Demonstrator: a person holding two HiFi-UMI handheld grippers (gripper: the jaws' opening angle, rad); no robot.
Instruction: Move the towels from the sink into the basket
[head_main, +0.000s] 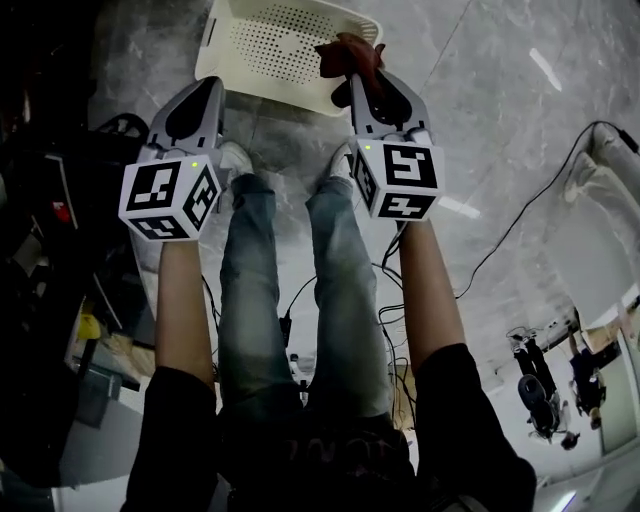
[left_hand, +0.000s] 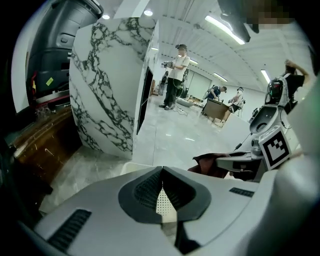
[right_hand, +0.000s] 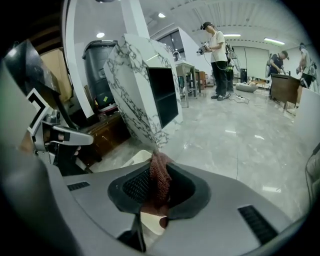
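A white perforated basket (head_main: 290, 45) stands on the floor in front of my feet. My right gripper (head_main: 364, 82) is shut on a reddish-brown towel (head_main: 350, 52), which hangs over the basket's near right rim. In the right gripper view the towel (right_hand: 160, 177) is pinched between the dark pads, with the basket (right_hand: 137, 159) below. My left gripper (head_main: 212, 88) hovers at the basket's near left rim. Its tips meet with nothing between them (left_hand: 161, 171). The left gripper view also catches the right gripper (left_hand: 239, 162) and its towel (left_hand: 206, 162).
A marble-clad counter (left_hand: 107, 85) rises just beyond the basket, with a black bin (right_hand: 100, 67) and a dark wooden cabinet (left_hand: 42, 142) beside it. Cables (head_main: 520, 210) trail over the grey floor to the right. A person (right_hand: 216, 55) stands far off, and others work further back.
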